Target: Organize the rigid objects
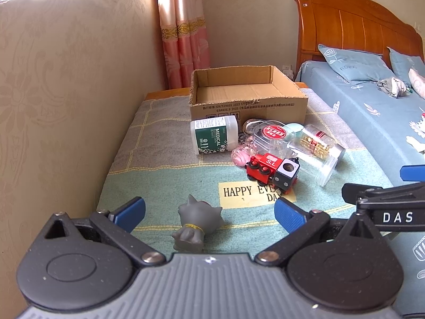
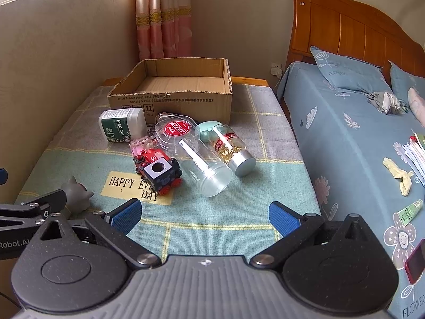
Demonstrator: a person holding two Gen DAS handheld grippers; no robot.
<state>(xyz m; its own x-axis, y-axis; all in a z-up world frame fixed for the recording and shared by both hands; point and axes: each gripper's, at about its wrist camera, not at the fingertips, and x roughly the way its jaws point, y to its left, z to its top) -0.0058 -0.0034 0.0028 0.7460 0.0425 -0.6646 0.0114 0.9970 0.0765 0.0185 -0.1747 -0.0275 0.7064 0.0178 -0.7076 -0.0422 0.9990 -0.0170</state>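
Observation:
An open, empty cardboard box (image 1: pixel 248 107) (image 2: pixel 172 98) stands at the far end of the cloth-covered table. In front of it lie a green MEDICAL box (image 1: pixel 212 138) (image 2: pixel 120 127), a red toy train (image 1: pixel 271 171) (image 2: pixel 159 170), a pink keychain (image 1: pixel 241 155), a clear jar with a red label (image 2: pixel 194 154) and a bottle with a silver cap (image 2: pixel 233 151). A grey toy figure (image 1: pixel 196 226) (image 2: pixel 75 194) lies between the open jaws of my left gripper (image 1: pixel 209 212), untouched. My right gripper (image 2: pixel 204 214) is open and empty over the cloth.
A padded wall (image 1: pixel 66 93) runs along the table's left side. A bed with blue sheets (image 2: pixel 358 146) and a wooden headboard lies at the right, with small items on it. A curtain (image 1: pixel 183 32) hangs behind the box.

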